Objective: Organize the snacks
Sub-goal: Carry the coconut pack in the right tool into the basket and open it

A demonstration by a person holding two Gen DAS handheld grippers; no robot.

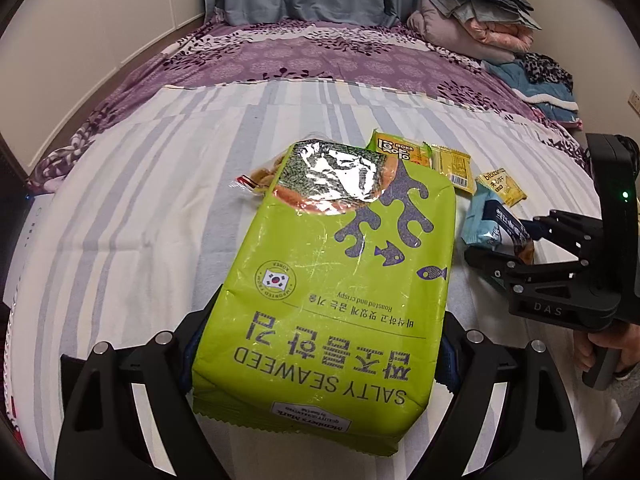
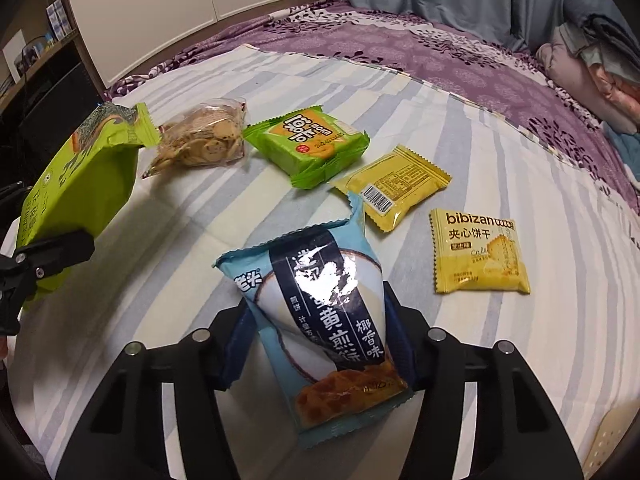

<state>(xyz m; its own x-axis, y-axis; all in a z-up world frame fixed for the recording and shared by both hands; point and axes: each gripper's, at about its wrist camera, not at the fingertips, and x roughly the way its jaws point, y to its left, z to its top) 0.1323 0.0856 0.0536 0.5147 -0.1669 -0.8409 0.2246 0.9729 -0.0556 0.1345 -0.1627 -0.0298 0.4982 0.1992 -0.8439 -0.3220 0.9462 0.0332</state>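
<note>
Your left tongs hold the big green seaweed bag, pads pressed on both long edges near its bottom seam, so the bag's long axis runs straight out toward twelve o'clock from the jaws, its far end off the striped bedsheet. Just past that far end, at about eleven o'clock, lies the clear bag of cookies, and next to it toward one o'clock the small green pack. Moving right, your right tongs are closed narrow on the blue wafer packet, which also points away along twelve o'clock, tilted up off the sheet. Beyond it, at twelve to one o'clock, sits the yellow packet face down, and at two o'clock the yellow biscuit sachet, lying flat and apart. Both hands are loaded, so the next move is likely a placement; the loose snacks lie nearer your right hand, the cookies nearer your left.
</note>
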